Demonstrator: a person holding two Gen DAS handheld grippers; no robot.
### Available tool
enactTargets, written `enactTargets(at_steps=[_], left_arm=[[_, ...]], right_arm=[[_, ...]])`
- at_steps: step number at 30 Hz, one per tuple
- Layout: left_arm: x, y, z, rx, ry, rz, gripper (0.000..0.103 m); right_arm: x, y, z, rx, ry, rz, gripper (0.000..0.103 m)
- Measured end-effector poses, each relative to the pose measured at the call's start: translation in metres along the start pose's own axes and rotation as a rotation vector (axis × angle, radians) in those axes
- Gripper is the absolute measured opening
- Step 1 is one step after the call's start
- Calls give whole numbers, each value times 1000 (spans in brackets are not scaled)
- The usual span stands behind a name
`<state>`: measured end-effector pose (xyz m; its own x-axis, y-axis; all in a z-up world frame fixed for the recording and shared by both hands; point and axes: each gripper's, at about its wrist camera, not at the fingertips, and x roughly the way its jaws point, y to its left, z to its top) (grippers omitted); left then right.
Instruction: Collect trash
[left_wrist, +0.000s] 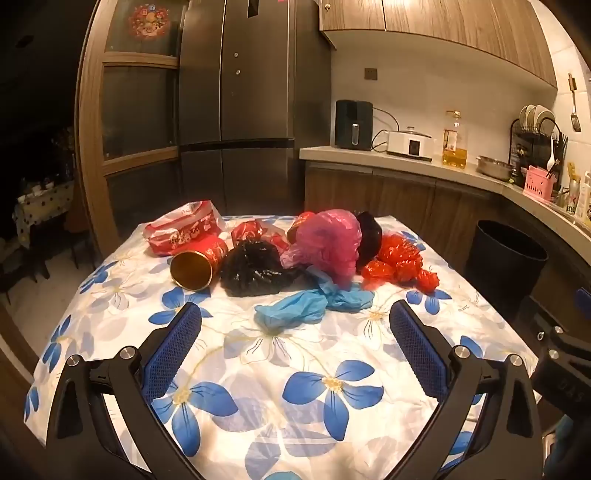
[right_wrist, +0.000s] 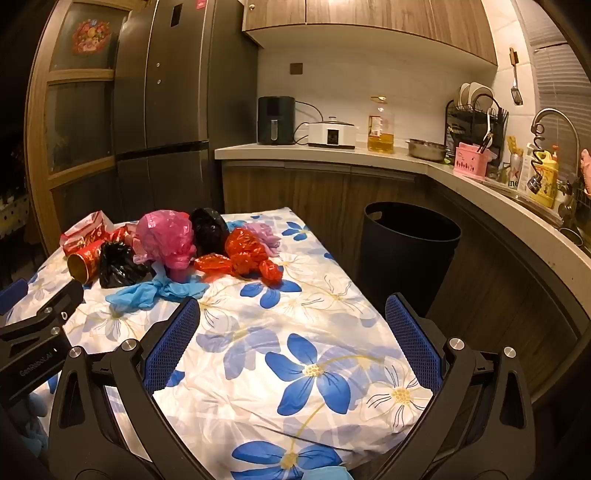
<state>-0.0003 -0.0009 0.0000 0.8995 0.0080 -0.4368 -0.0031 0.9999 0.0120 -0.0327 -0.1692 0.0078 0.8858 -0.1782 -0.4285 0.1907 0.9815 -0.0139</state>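
Trash (left_wrist: 295, 254) all lies heaped at the table's (left_wrist: 110, 317) far end; collecting looks unstarted.
Left gripper (left_wrist: 295, 314) and right gripper (right_wrist: 293, 308) hang spread and empty; the black bin (right_wrist: 408, 251) stands beside the table.

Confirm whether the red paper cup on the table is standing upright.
No. The red paper cup lies on its side on the floral tablecloth, its gold-lined mouth facing the camera.

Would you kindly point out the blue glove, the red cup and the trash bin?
blue glove (left_wrist: 291, 308): left wrist view, crumpled middle.
red cup (left_wrist: 192, 269): left wrist view, gold inside of mouth.
trash bin (right_wrist: 406, 254): right wrist view, front wall.
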Motion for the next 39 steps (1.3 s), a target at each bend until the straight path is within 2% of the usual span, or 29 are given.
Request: enactTargets(at_steps=[4,5,14,39], left_arm=[[4,-2,-1,11,16,8,98],[-1,1,-1,-10,-26,-16,98],[-3,-4,-1,11,-13,-50,98],[-2,-3,0,3,-19,-62,98]], right_arm=[[0,-1,0,0,-3,2,99],[0,-1,0,-1,-2,2,99],[1,-3,1,3,-5,3,99],[0,-2,3,4,-7,2,99]])
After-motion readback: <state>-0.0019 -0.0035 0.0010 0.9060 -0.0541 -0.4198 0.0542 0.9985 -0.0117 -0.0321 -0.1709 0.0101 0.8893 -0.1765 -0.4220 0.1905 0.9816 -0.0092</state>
